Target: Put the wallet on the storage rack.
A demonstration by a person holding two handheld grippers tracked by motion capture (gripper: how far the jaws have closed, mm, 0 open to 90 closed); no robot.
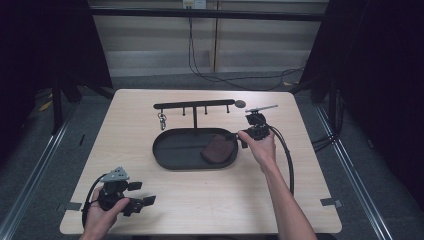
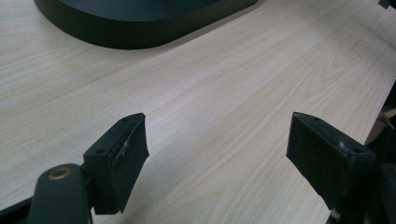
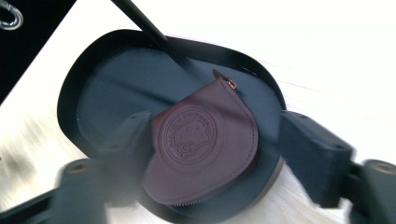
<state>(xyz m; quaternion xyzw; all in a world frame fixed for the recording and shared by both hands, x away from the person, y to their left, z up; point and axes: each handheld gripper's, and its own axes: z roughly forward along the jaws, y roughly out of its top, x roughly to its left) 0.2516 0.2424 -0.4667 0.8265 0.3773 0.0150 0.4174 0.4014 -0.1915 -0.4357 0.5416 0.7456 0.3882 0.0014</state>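
Right now the right gripper [image 1: 239, 135] hangs w/ jaws apart at the tray's [image 1: 165, 155] 3 o'clock rim, pouch [image 1: 218, 149] lying inside. Left gripper [image 1: 141, 194], also apart, over bare counter [image 1: 210, 190].

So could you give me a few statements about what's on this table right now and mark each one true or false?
1. The dark red coin pouch lies inside the black oval tray. True.
2. The right gripper is clamped shut on the pouch. False: its fingers stand apart on either side of the pouch, not pressing on it.
3. The left gripper holds a key ring. False: its fingers are open with nothing but bare wooden table between them.
4. A key ring hangs from the rack that rises out of the tray. True.
5. The tray sits on the floor. False: it rests on the table.
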